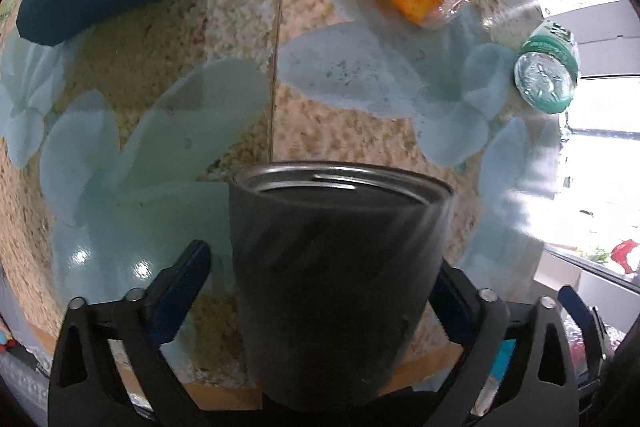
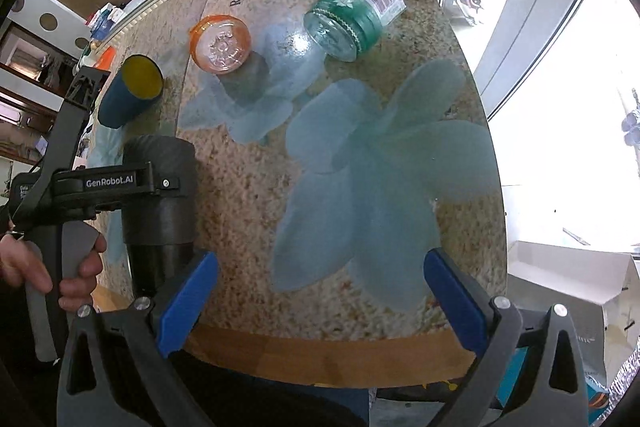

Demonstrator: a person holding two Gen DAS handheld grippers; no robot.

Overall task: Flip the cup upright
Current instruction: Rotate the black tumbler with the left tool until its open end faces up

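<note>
Between the left gripper (image 1: 320, 291) fingers sits the dark cup (image 1: 340, 259), contact hidden; right gripper (image 2: 320, 299) gapes empty.

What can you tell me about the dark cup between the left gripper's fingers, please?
The dark cup is matte charcoal grey outside with a shiny metal rim and lining, so it looks like a steel tumbler. It sits between the fingers of the left gripper; the right wrist view shows that gripper clamped around its middle. It seems to stand rim up on the table near the front edge.
</note>
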